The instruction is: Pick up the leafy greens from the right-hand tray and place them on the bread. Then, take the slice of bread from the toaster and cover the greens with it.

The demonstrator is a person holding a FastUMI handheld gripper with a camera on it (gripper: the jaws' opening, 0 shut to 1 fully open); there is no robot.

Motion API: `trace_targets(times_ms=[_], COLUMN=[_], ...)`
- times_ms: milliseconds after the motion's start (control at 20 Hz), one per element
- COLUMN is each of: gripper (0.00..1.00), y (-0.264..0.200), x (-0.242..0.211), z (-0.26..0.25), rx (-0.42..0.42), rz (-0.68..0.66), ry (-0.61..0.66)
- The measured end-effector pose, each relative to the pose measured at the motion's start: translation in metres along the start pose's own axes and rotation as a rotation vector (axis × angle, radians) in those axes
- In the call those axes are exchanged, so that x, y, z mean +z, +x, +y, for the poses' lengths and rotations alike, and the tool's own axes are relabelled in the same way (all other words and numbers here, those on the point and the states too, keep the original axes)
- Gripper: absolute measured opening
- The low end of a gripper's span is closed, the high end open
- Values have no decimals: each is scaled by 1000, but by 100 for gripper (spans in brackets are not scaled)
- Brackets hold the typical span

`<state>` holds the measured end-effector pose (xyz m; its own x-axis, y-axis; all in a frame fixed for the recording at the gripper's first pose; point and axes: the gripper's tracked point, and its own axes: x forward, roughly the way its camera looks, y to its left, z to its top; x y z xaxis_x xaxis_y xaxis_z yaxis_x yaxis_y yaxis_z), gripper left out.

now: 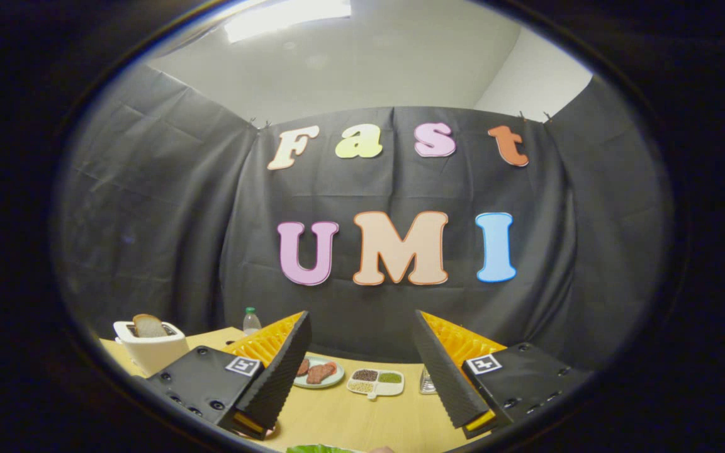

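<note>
Leafy greens [318,448] were glimpsed just beneath the gripper [362,371], whose jaws were held wide apart and empty, presumably readied for a descent onto them, while the bread slice [148,326] was left upright in the toaster [151,349] far beyond, awaiting later retrieval.

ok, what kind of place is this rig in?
Likely a staged kitchen-task booth, not a real kitchen: black cloth wall all round a wooden table, with a toaster holding bread, a plate of meat and a divided condiment dish. The gripper is open, holding nothing.
</note>
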<state>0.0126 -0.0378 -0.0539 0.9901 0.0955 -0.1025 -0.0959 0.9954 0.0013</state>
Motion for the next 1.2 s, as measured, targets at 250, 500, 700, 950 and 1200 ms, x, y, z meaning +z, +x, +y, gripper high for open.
trace_targets(times_ms=[250,500,700,950,1200], gripper=[100,100,100,100,100], y=[2,5,2,-9,-31], x=[-32,-73,-114,-167,-217], z=[-2,6,22,31,42], rx=[45,144,287,416,535], rz=[50,145,261,417,552], ry=[-20,-46,-97,-169,-273])
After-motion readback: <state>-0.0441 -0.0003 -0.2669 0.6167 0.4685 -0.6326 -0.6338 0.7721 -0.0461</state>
